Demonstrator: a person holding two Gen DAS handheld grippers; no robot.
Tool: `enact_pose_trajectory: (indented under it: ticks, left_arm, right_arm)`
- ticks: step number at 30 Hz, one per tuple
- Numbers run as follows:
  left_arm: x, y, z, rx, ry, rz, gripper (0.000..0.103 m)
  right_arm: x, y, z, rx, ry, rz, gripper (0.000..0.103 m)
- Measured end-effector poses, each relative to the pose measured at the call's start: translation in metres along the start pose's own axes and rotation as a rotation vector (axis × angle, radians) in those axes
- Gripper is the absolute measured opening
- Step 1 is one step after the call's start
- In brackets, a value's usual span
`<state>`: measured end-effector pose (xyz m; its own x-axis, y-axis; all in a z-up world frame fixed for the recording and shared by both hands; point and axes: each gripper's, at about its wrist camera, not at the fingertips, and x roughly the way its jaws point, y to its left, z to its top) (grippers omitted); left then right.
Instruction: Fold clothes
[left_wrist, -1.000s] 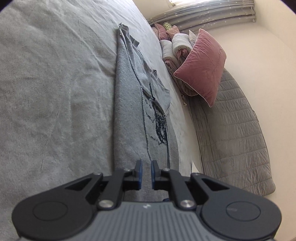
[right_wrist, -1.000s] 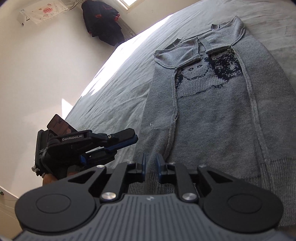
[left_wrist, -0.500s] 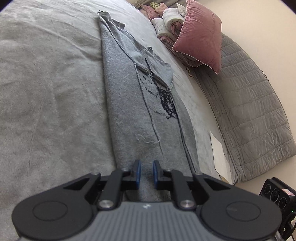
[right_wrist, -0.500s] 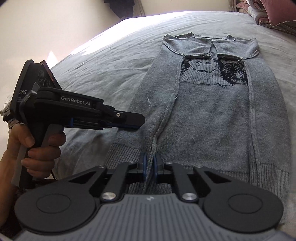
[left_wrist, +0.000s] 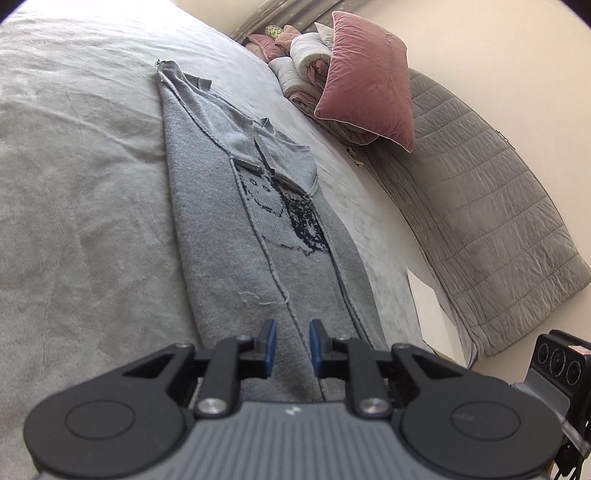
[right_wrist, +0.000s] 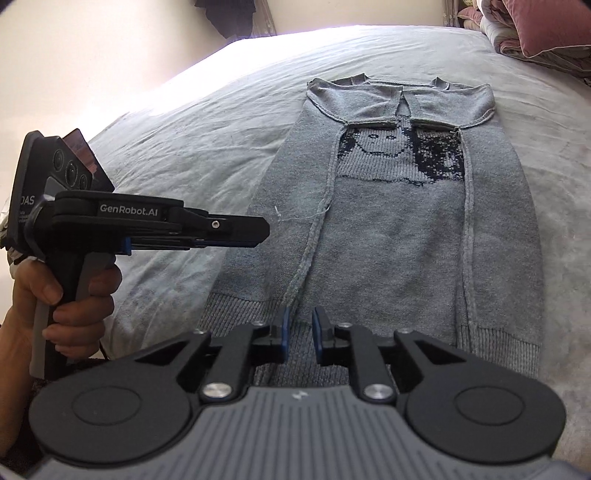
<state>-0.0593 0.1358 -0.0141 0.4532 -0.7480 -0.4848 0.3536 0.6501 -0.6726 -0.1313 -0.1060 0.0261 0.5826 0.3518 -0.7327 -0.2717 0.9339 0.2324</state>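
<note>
Grey knit sweater (right_wrist: 399, 229) lies flat on the bed (right_wrist: 192, 147), sides folded in; soft, limp, likely light, best pinched at the ribbed hem (right_wrist: 243, 306); left tongs (left_wrist: 291, 345) and right tongs (right_wrist: 299, 334) have just been opening, slightly apart, gripping nothing.

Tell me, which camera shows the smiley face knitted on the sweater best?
The right wrist view: the smiley face faces it squarely, eyes and smile clear. The left wrist view catches the same pattern at a slant, squeezed narrow and hard to read.
</note>
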Motion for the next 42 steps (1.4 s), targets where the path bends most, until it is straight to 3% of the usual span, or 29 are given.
enact_pose_trajectory:
  ticks: [1,2,6,8,10,14,18,19,22,24,27,33,38,42]
  left_arm:
    - [0.002,-0.004,0.0,0.019,-0.005,0.004,0.019]
    - [0.004,-0.007,-0.001,0.039,-0.002,0.003,0.019]
    - [0.02,-0.018,-0.007,0.115,0.068,0.014,0.02]
    - [0.03,-0.021,-0.013,0.164,0.138,0.053,0.02]
    - [0.03,-0.024,-0.016,0.208,0.154,0.051,0.022]
    - [0.024,-0.026,-0.019,0.225,0.207,0.012,0.022]
    - [0.018,-0.033,-0.025,0.258,0.256,-0.002,0.025]
    - [0.017,-0.035,-0.025,0.26,0.271,-0.002,0.029]
    - [0.009,-0.047,-0.028,0.269,0.312,0.013,0.034]
    - [0.0,-0.055,-0.029,0.285,0.3,0.052,0.039]
    - [-0.011,-0.064,-0.029,0.298,0.261,0.118,0.043]
    - [-0.004,-0.064,-0.028,0.253,0.15,0.221,0.046]
    - [0.005,-0.071,-0.05,0.286,0.186,0.304,0.046]
    - [-0.008,-0.081,-0.072,0.295,0.187,0.313,0.047]
  right_arm:
    - [-0.004,-0.006,0.002,0.01,-0.016,-0.015,0.037]
    - [-0.007,-0.013,0.003,0.02,-0.032,-0.028,0.042]
    - [-0.018,-0.04,0.001,0.043,-0.065,-0.127,0.042]
    - [-0.015,-0.049,-0.004,0.039,-0.051,-0.157,0.042]
    - [-0.007,-0.055,-0.011,0.033,-0.023,-0.17,0.042]
    - [0.001,-0.055,-0.02,-0.018,-0.007,-0.2,0.016]
    - [-0.005,-0.052,-0.017,-0.043,0.003,-0.166,0.015]
    - [-0.005,-0.052,-0.015,-0.049,0.02,-0.159,0.021]
    - [-0.006,-0.053,-0.01,-0.065,0.068,-0.131,0.024]
    - [-0.014,-0.056,-0.007,-0.051,0.051,-0.088,0.025]
    - [-0.027,-0.063,0.001,-0.014,0.003,-0.031,0.039]
    - [-0.027,-0.078,0.01,-0.02,-0.08,-0.072,0.041]
    - [-0.014,-0.092,-0.003,0.013,-0.014,-0.076,0.041]
    - [-0.017,-0.09,-0.019,-0.013,0.035,-0.046,0.042]
